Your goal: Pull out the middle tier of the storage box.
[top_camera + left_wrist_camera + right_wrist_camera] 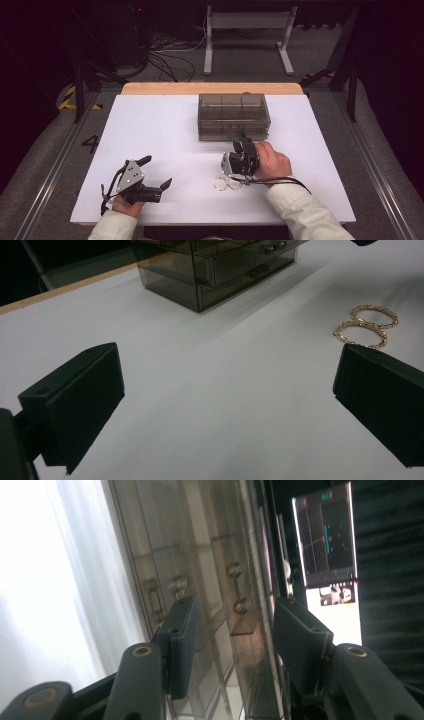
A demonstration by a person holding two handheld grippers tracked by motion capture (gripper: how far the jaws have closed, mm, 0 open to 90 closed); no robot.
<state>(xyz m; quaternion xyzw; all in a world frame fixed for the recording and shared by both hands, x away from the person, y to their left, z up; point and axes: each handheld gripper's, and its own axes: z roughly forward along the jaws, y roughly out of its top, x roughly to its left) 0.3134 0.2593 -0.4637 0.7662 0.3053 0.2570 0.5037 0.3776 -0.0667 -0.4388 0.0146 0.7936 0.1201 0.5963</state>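
A smoky clear drawer box (233, 116) stands at the far middle of the white table (150, 125). My right gripper (243, 140) points at its front, rolled on its side. In the right gripper view the right gripper (235, 607) has its jaws apart around a small drawer knob (242, 605), and the pads do not touch it. Two gold chain bracelets (226, 184) lie on the table just behind that hand. My left gripper (156, 171) rests near the front left, open with nothing between its fingers. The left gripper view looks across at the bracelets (367, 325) and the box (215, 270).
A wooden strip (210, 88) edges the table's far side. Beyond it, a grey metal stand (247, 30) and loose cables (170, 60) sit on the floor. A lit screen (327, 535) shows past the box in the right gripper view.
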